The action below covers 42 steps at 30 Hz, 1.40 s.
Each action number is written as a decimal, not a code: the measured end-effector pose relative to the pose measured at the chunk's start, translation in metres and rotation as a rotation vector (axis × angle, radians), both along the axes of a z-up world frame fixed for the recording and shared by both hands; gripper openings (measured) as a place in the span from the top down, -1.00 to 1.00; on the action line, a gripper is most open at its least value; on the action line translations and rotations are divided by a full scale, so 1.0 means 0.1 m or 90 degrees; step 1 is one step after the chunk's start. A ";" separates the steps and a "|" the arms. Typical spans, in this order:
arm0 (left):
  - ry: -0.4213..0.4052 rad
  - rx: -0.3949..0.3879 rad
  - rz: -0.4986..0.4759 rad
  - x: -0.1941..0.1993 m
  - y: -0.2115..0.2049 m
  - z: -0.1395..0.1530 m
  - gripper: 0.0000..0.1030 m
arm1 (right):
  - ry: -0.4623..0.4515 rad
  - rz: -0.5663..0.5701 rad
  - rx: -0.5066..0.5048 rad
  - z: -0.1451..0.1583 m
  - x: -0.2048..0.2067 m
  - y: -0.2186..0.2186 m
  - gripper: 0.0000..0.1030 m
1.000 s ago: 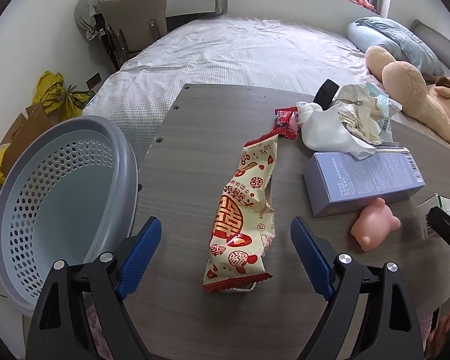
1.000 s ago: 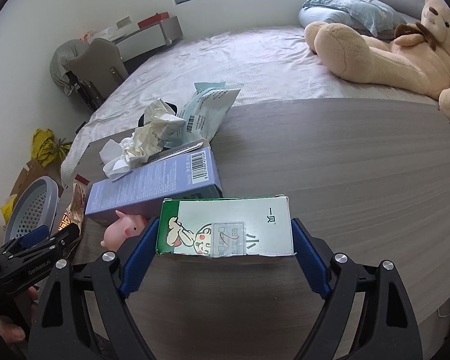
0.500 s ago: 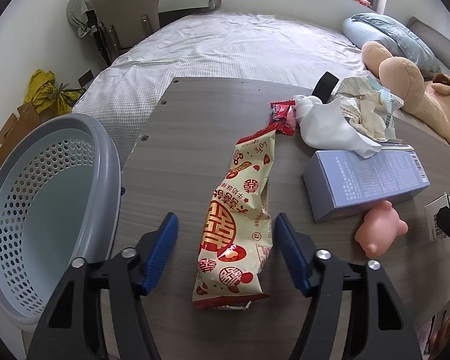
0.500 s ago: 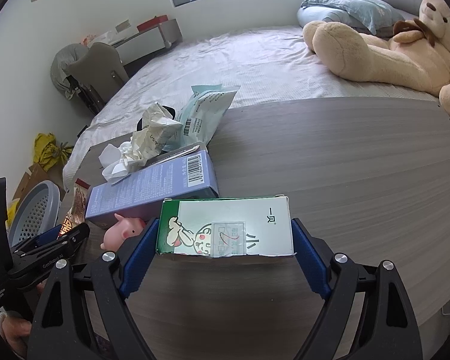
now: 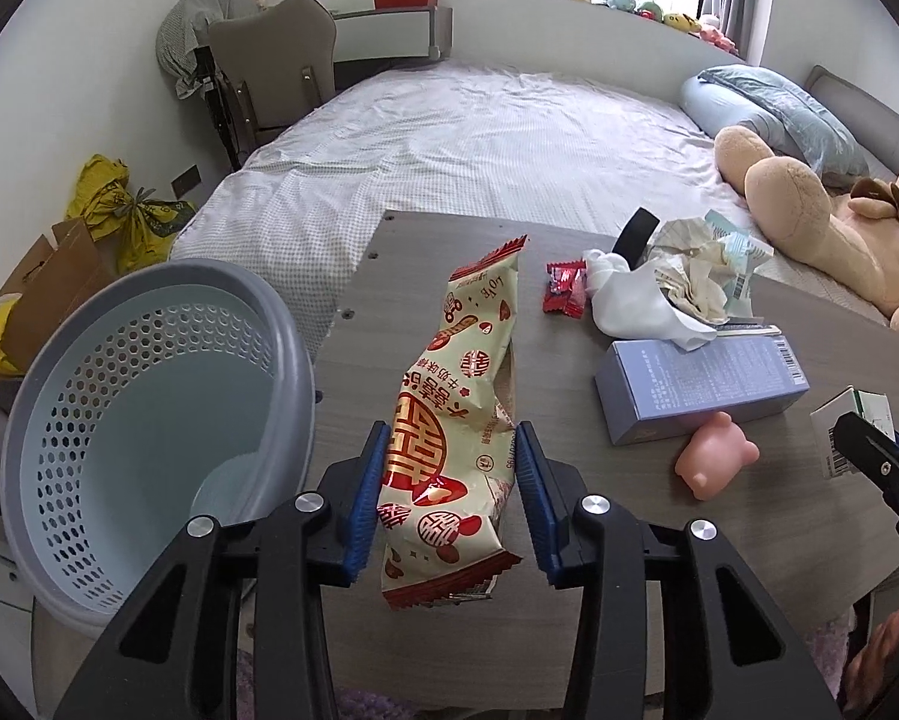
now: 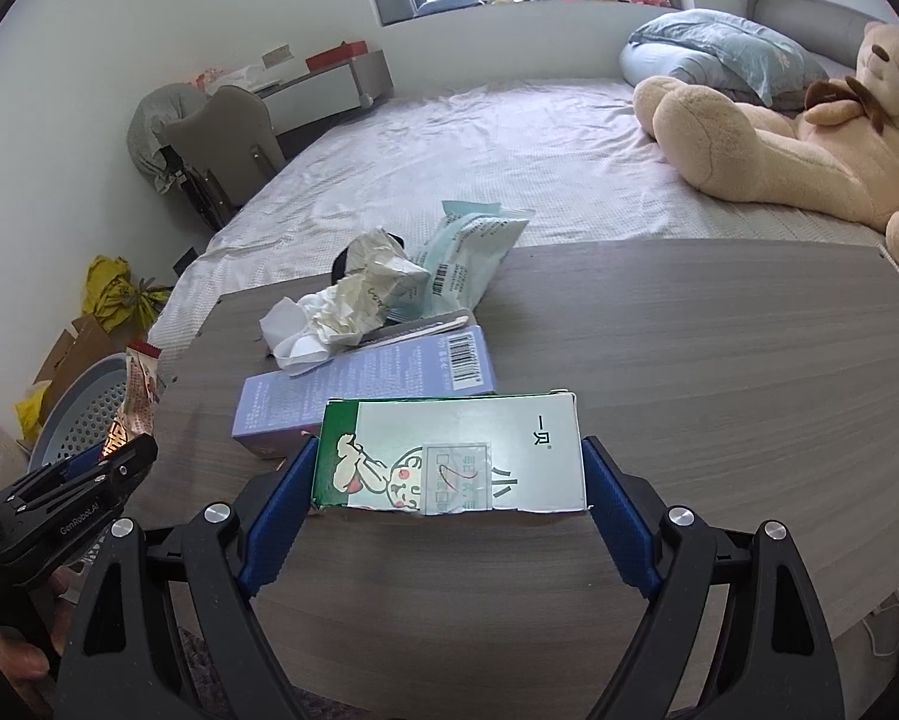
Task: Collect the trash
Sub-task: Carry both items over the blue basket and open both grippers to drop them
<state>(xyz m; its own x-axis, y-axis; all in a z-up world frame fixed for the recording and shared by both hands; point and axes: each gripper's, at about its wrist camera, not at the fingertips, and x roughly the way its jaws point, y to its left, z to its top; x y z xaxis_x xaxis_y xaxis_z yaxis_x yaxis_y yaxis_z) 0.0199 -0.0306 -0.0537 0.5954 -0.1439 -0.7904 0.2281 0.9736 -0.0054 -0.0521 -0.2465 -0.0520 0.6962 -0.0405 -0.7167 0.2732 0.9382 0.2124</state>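
Note:
My left gripper [image 5: 449, 498] is shut on a cream and red snack wrapper [image 5: 455, 420] and holds it lifted off the grey wooden table [image 5: 569, 540]. A grey and blue perforated basket [image 5: 149, 420] stands just left of it, beside the table edge. My right gripper [image 6: 449, 504] is shut on a white and green carton [image 6: 449, 456], held just above the table [image 6: 689, 360]. The left gripper [image 6: 107, 468] with the wrapper [image 6: 140, 384] also shows at the left of the right wrist view.
On the table lie a lilac box [image 5: 701, 384], a pink pig toy [image 5: 716, 462], crumpled white paper [image 5: 659, 294], a small red wrapper [image 5: 563, 294] and a teal pouch [image 6: 467, 258]. A bed with a teddy bear [image 6: 779, 138] lies beyond.
My left gripper closed on the snack wrapper and lifted it off the table. My right gripper kept its hold on the carton and barely moved.

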 end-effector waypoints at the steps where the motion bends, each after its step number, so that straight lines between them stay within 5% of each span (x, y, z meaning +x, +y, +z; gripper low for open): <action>1: -0.005 -0.001 0.004 -0.02 0.05 0.03 0.21 | -0.003 0.008 -0.001 0.03 0.01 0.06 -0.61; 11: -0.043 -0.013 0.071 -0.10 0.68 0.24 0.21 | -0.026 0.103 -0.022 0.28 0.25 0.77 -0.61; 22: -0.019 0.018 0.166 0.05 1.57 0.12 0.21 | -0.017 0.241 -0.020 0.23 0.76 1.72 -0.61; 42: 0.009 0.028 0.218 0.28 2.15 0.04 0.21 | 0.026 0.385 -0.004 0.05 1.39 2.62 -0.62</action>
<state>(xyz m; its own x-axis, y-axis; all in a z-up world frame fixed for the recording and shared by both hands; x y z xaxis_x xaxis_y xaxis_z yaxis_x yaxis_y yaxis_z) 0.0475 0.1846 -0.0501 0.5928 0.0966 -0.7995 -0.1123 0.9930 0.0368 0.0867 0.0159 -0.0473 0.5689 0.3497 -0.7444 -0.3015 0.9308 0.2069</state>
